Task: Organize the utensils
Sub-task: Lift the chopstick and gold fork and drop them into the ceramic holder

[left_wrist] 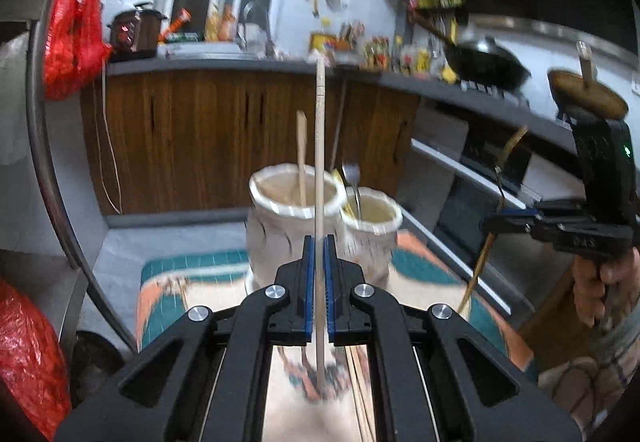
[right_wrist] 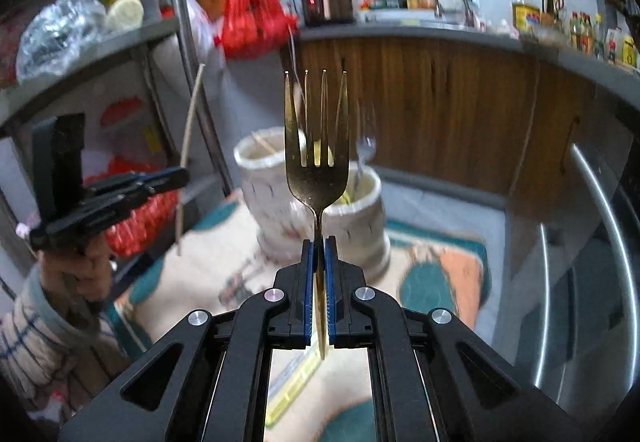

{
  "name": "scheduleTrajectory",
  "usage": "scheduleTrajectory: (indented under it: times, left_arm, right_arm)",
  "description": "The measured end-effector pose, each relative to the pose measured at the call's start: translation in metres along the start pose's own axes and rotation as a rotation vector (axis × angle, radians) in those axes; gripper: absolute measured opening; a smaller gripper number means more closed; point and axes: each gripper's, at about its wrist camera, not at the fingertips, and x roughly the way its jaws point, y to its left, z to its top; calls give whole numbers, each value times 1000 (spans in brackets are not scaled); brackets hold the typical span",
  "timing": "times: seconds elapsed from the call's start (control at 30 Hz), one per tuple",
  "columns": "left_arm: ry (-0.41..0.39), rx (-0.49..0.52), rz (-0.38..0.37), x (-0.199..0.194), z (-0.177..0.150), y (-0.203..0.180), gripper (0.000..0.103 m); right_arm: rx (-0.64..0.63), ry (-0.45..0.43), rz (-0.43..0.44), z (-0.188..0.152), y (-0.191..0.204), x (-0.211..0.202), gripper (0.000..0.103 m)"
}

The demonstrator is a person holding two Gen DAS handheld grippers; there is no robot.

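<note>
My left gripper (left_wrist: 319, 240) is shut on a pale wooden chopstick (left_wrist: 319, 145) that stands upright between its blue pads. Beyond it, two white holders stand side by side on a patterned mat (left_wrist: 424, 270). The larger holder (left_wrist: 272, 242) has a wooden chopstick (left_wrist: 301, 153) in it; the smaller holder (left_wrist: 374, 246) has a silver fork (left_wrist: 352, 173). My right gripper (right_wrist: 319, 242) is shut on the neck of a gold fork (right_wrist: 316, 161), tines up. It faces the same larger holder (right_wrist: 260, 197) and smaller holder (right_wrist: 360, 226). Each gripper shows in the other's view: the right gripper (left_wrist: 494, 224), the left gripper (right_wrist: 180, 175).
More chopsticks (left_wrist: 360, 382) lie on the mat below my left gripper. A wooden-fronted counter (left_wrist: 224, 129) with a rice cooker (left_wrist: 134, 31) and a wok (left_wrist: 486, 63) runs behind. A metal shelf rack (right_wrist: 120, 37) with red bags stands left, and a steel appliance handle (right_wrist: 608, 209) is on the right.
</note>
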Motion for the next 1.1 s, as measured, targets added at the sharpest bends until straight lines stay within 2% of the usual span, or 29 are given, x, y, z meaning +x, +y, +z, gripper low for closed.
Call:
scheduleTrajectory:
  times: [0.23,0.4,0.53,0.73,0.87,1.1]
  left_arm:
    - [-162,-61,-3,5,33,14,4]
    - [-267,-67,17,13,55,14,4]
    - [-311,-87,22,25,68,17,4]
    - [-318,-110,27,50,67,18,4]
    - [-286,-113,39,68,59,21,4]
    - [-268,-75,75,75,40,13,4]
  right_arm:
    - [-24,-140,34,29,4,-15,6]
    - [-31,-222,39,50,0,-14,6]
    - [-31,-255,26,65,-5,-9,6]
    - [-23,-280,0,77,-11,5,6]
    - [-33,-289,-13,78,-9,14,6]
    - [-42,-229,-53,74,-10,44,6]
